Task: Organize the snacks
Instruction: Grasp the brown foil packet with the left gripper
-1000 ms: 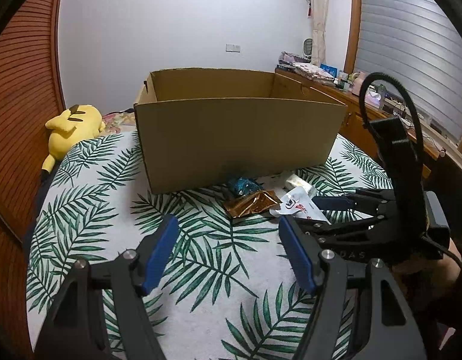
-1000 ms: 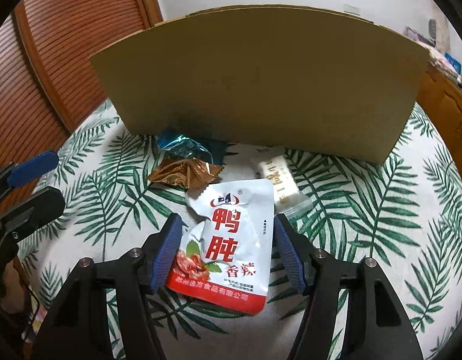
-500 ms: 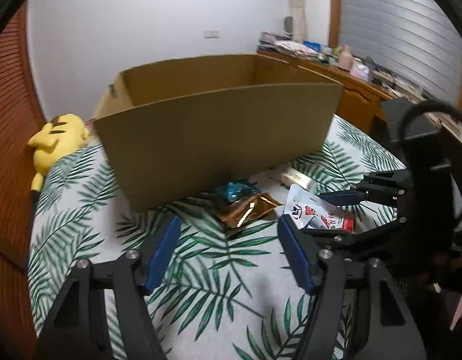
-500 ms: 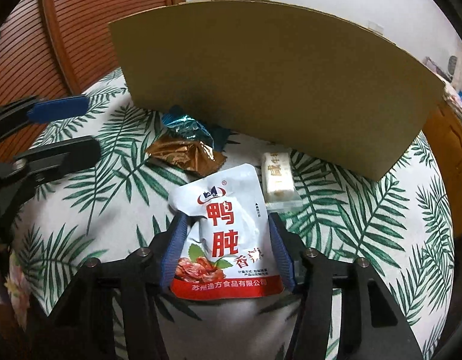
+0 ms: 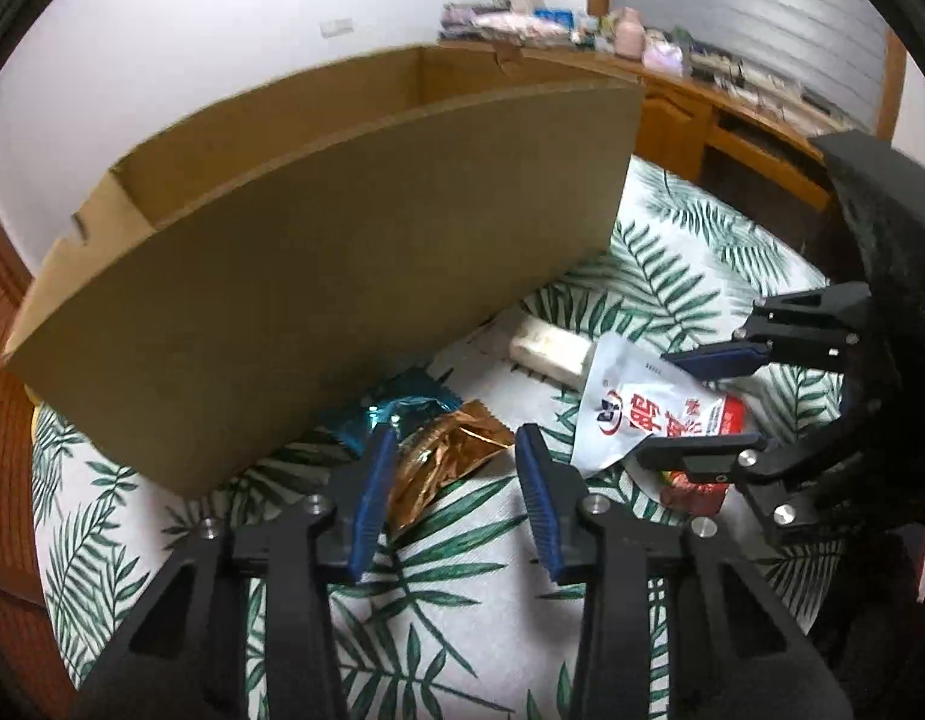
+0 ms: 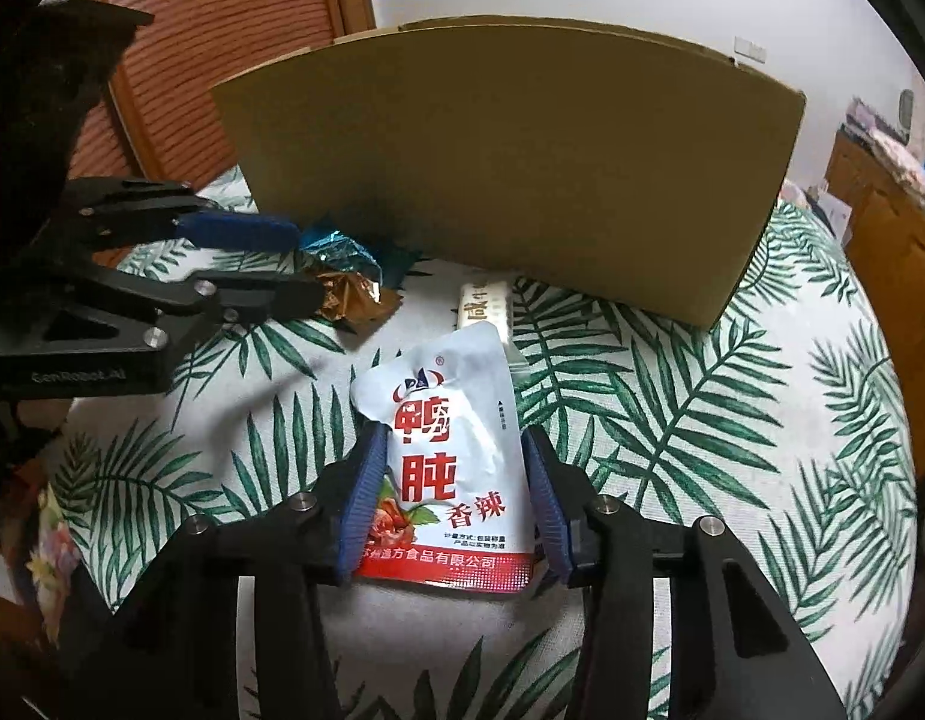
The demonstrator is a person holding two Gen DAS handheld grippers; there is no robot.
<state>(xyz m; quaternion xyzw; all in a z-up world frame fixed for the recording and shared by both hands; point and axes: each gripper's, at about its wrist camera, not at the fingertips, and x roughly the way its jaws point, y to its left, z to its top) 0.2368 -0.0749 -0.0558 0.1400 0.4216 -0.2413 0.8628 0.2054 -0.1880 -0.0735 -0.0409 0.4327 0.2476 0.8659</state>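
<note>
Left gripper [image 5: 456, 468]: jaws have just been closing and are now standing narrow around the copper-gold foil snack packet [image 5: 444, 468]; the blue left pad [image 5: 372, 498] is lying right at the packet's edge, while a gap is showing at the right pad, so no squeeze is visible.
Right gripper [image 6: 456, 492]: jaws have just been closing around the white duck-gizzard pouch [image 6: 450, 456]; both blue pads are sitting at the pouch's side edges, and whether they are already pressing cannot be told.
White pouch: lying flat on the palm-leaf tablecloth [image 6: 672, 420], its red bottom band nearest the right wrist camera.
Foil packet: lying on the cloth just in front of the cardboard box [image 5: 354, 252], touching a crinkled blue foil packet [image 5: 402, 408] that is sitting closer to the box wall.
Cream wrapped bar [image 5: 549, 348]: resting near the box wall, its end tucked under the pouch's top corner.
Box: standing open-topped on the cloth, behind all the snacks.
Background: a wooden counter [image 5: 732, 120] with clutter is running along the far wall.
</note>
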